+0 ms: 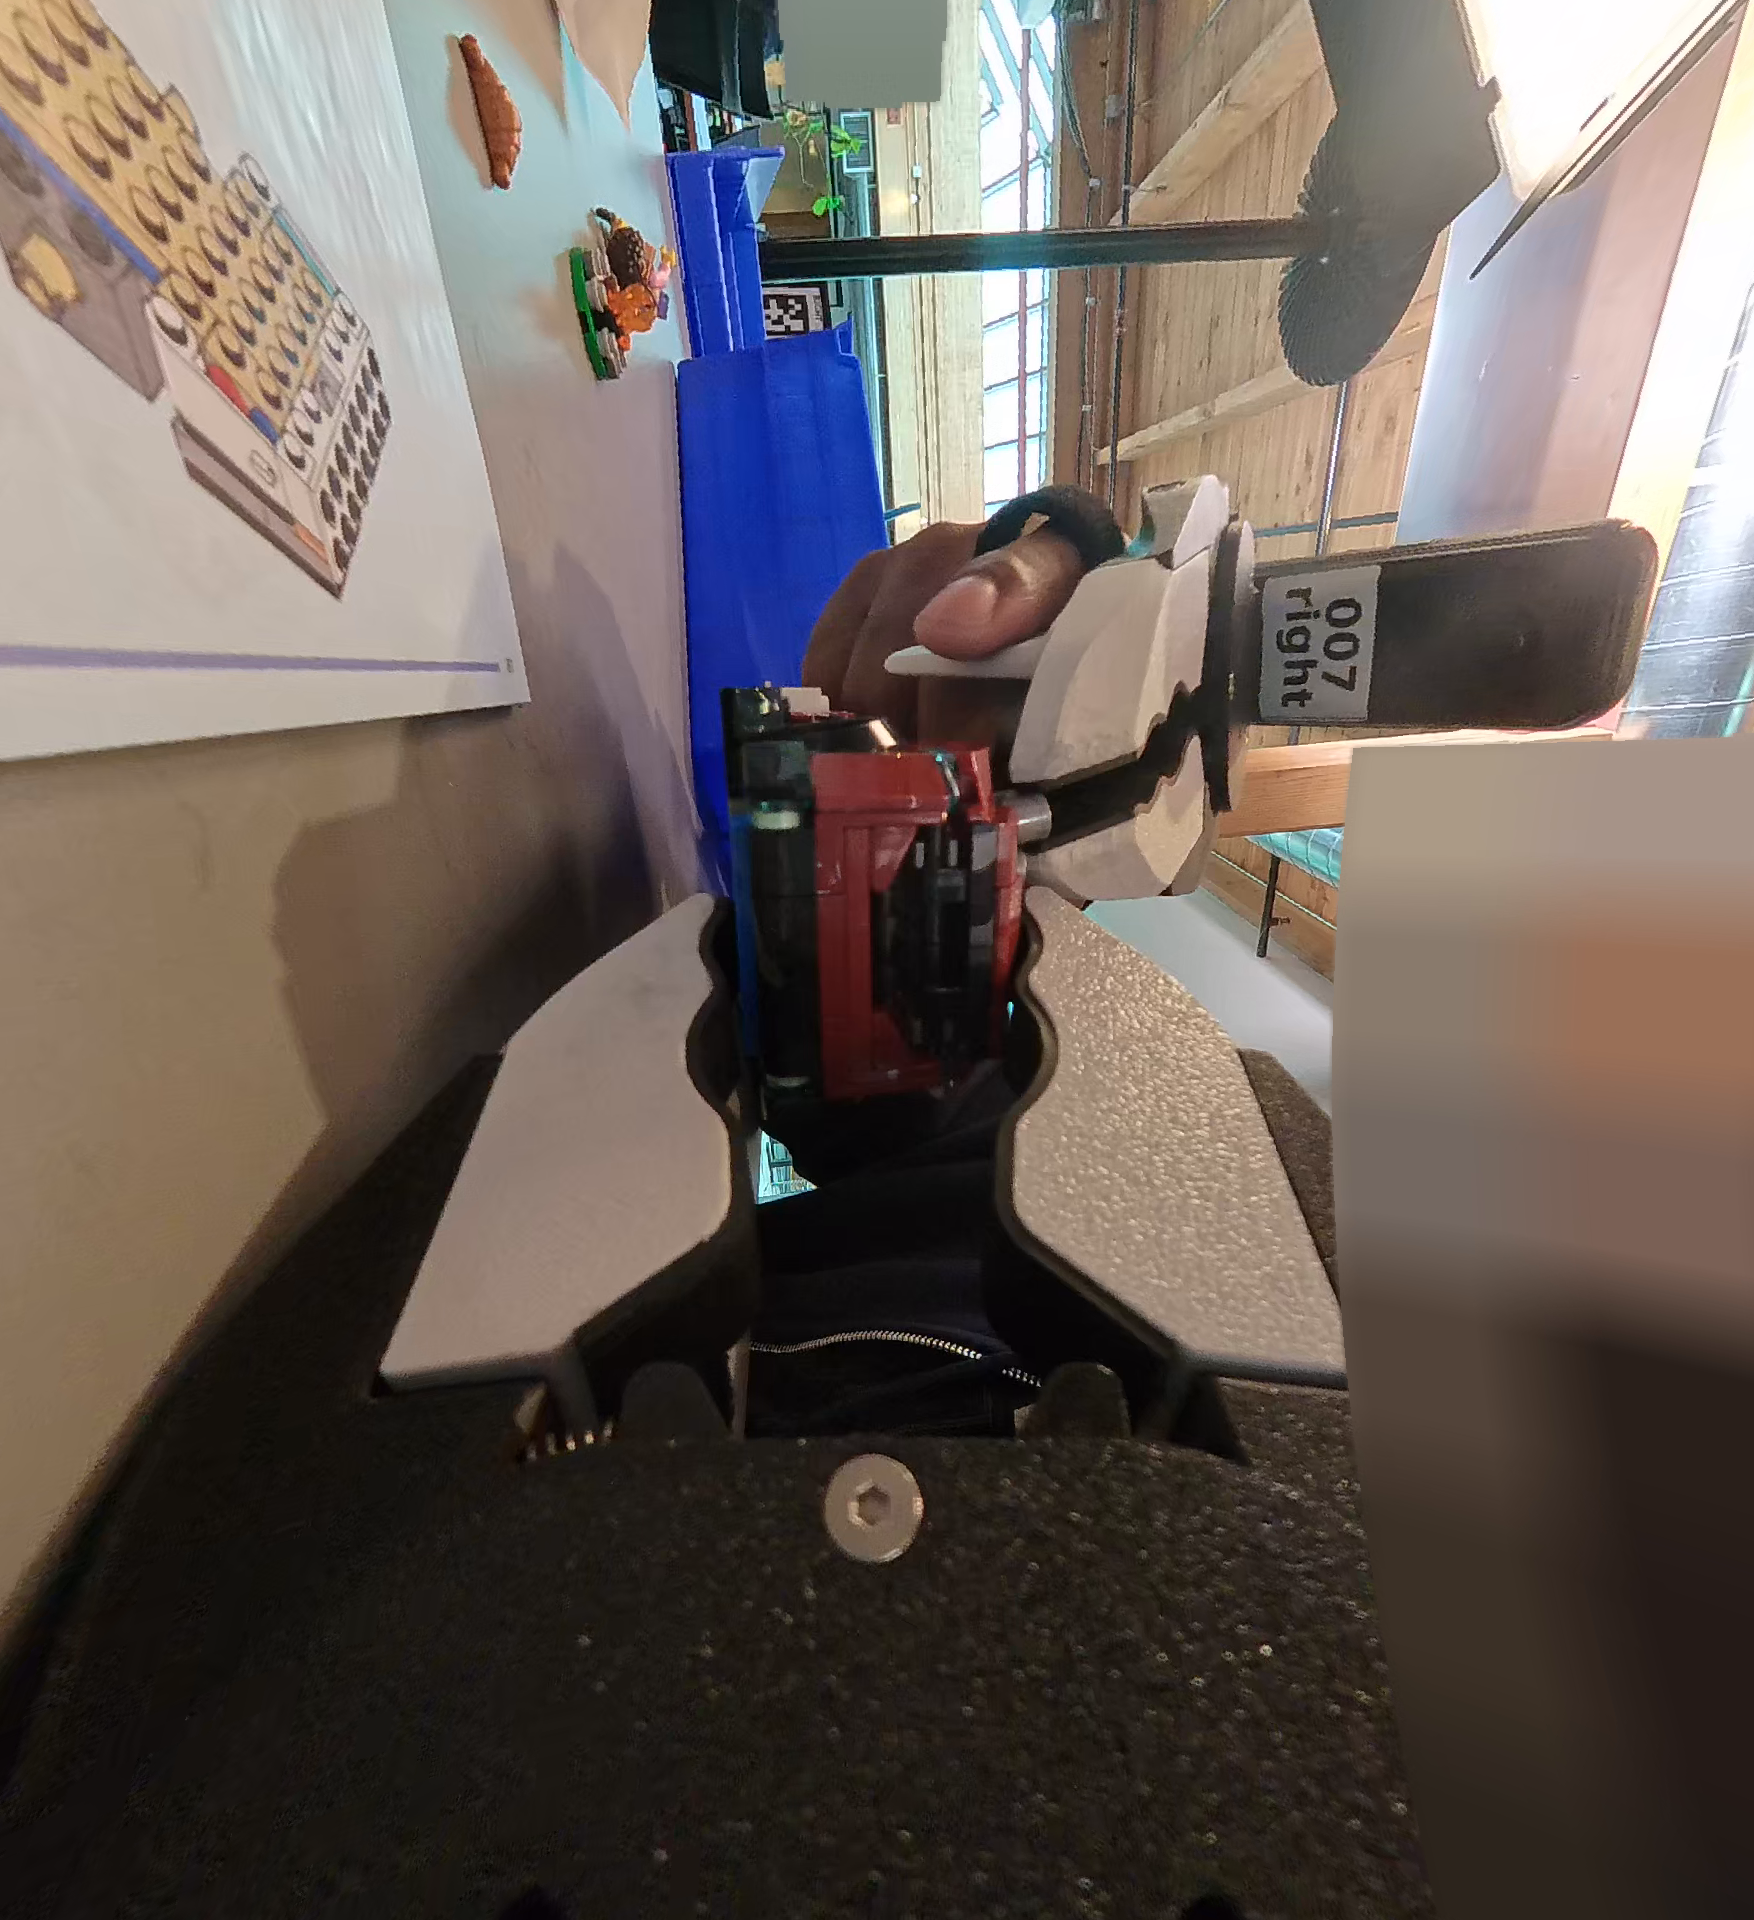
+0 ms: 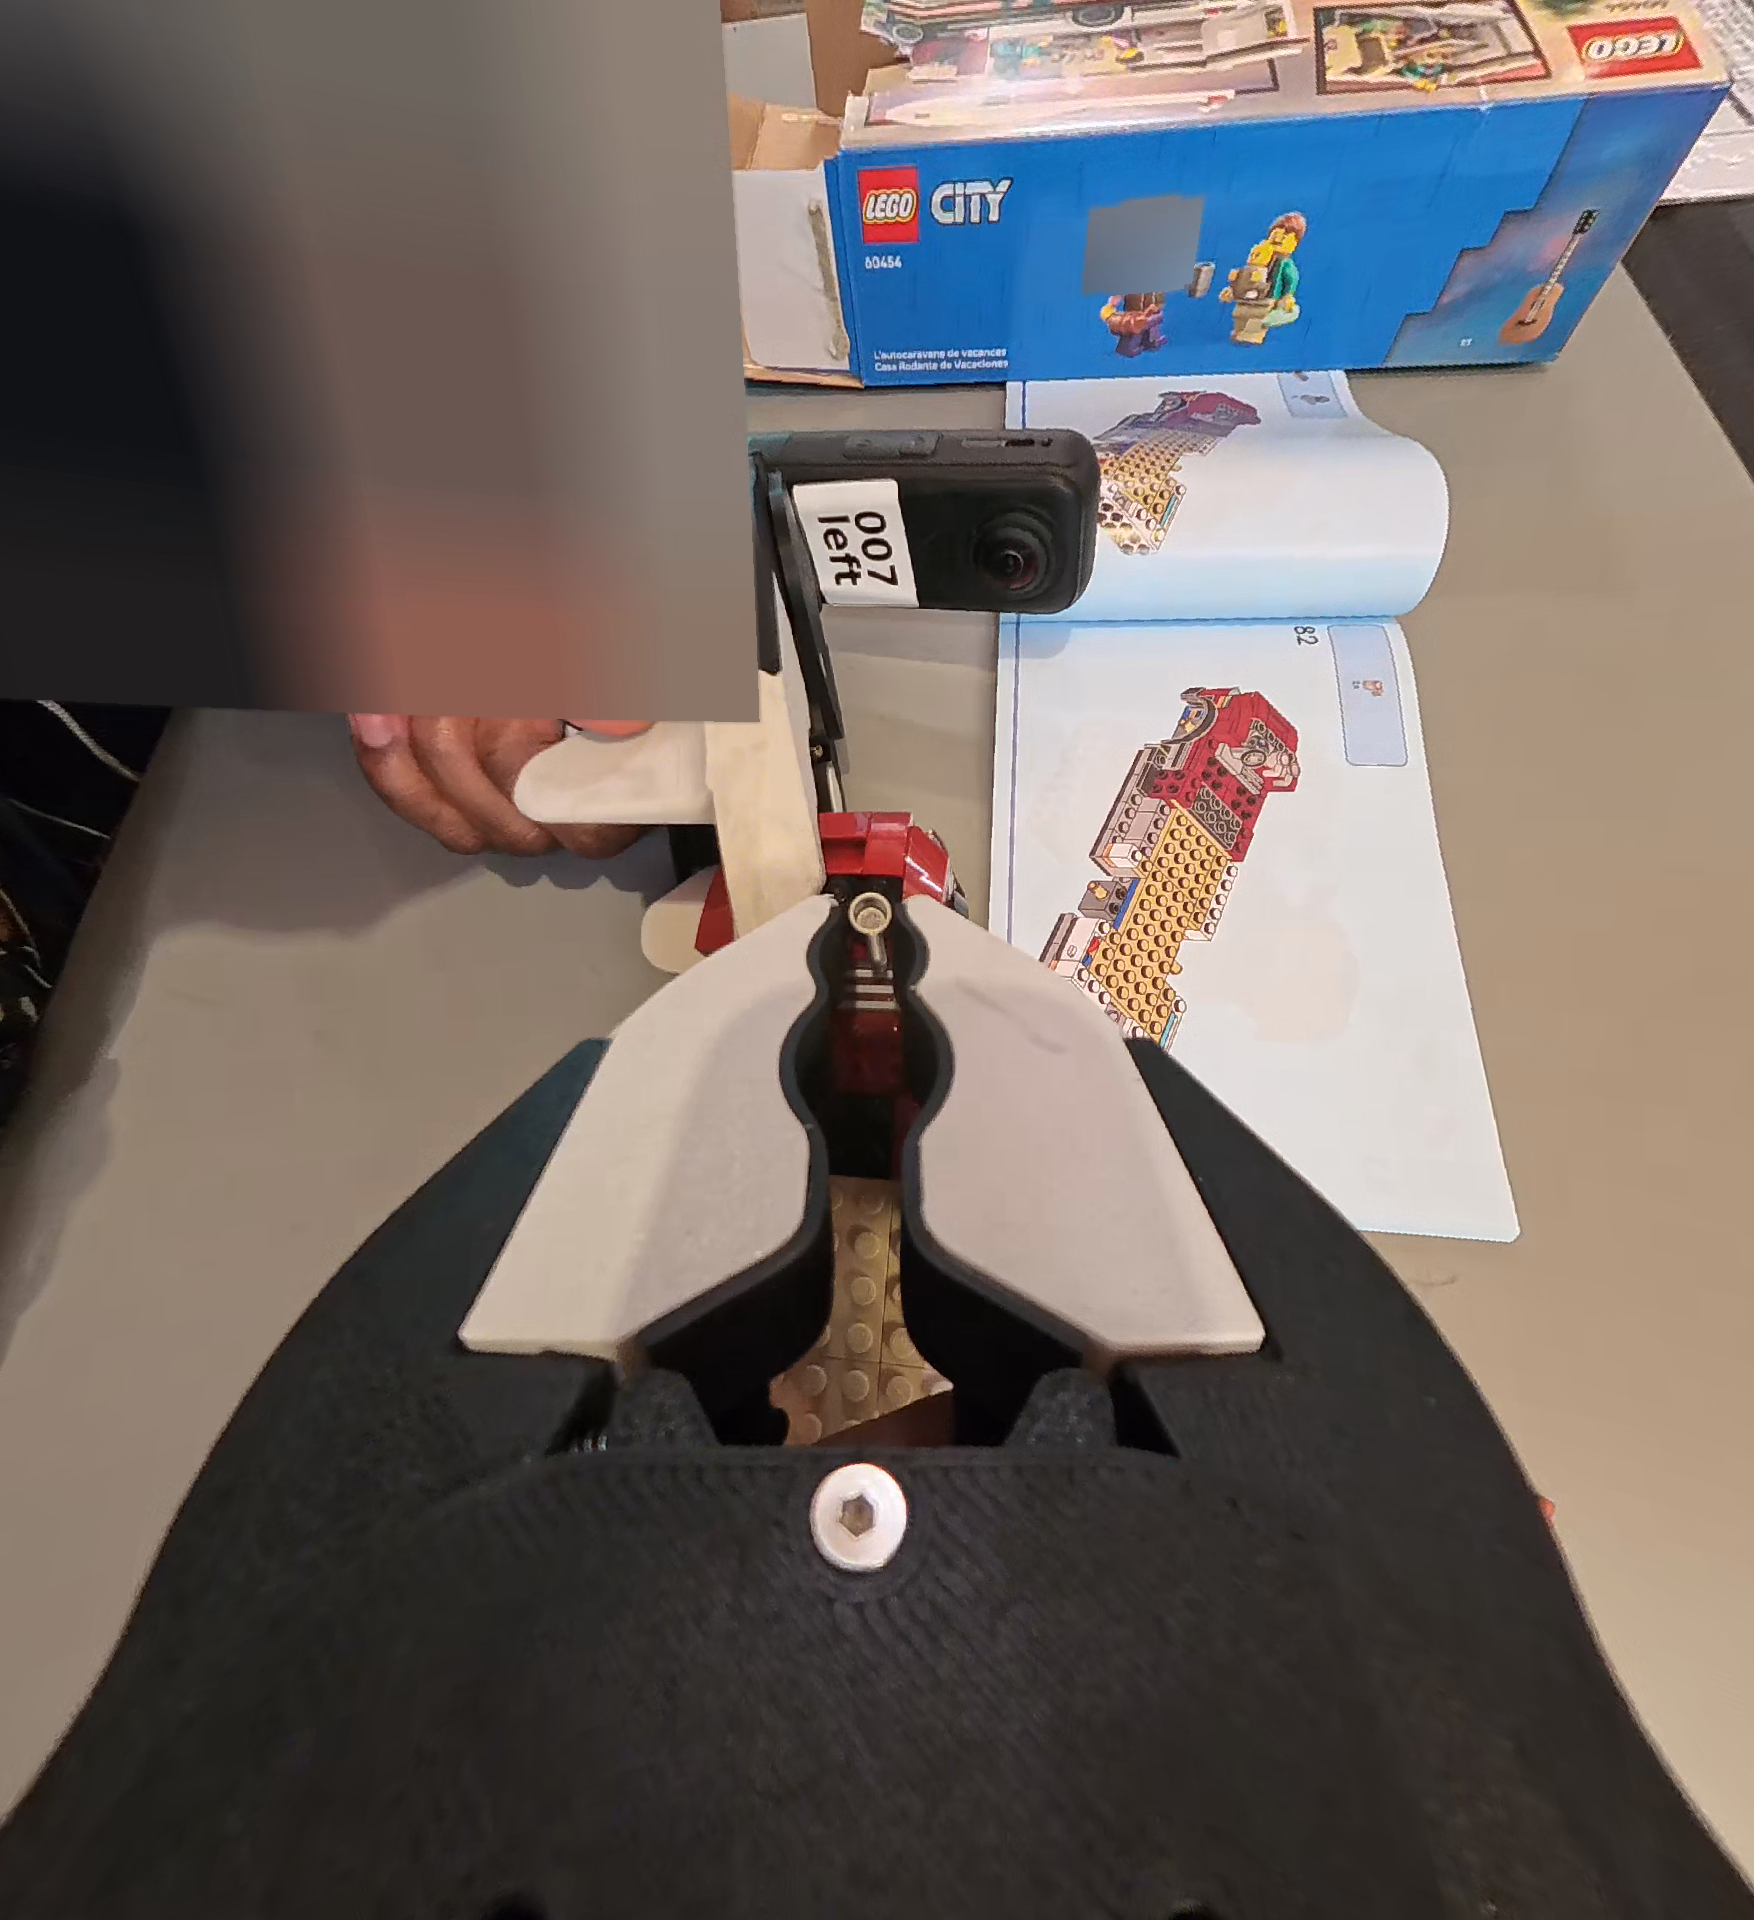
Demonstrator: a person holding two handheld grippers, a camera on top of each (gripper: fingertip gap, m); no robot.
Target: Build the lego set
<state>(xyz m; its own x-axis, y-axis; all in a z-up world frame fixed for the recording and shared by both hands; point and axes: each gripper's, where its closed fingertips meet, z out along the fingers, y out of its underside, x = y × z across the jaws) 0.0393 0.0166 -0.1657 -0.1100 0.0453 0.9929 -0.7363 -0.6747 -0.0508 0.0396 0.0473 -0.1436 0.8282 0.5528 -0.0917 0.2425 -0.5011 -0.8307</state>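
The left gripper [image 1: 868, 935] is clamping the red brick model [image 1: 883, 925]; the right gripper [image 2: 868, 920] is pinching, it seems, a small grey peg [image 2: 870, 914] on it.

Red-and-black brick-built model [image 1: 878, 925] with tan studded plate, held above grey table, clamped between left gripper [image 1: 868, 997] fingers; small grey pin piece [image 2: 869, 914] at model's end, pinched by right gripper [image 2: 869, 920] fingertips.
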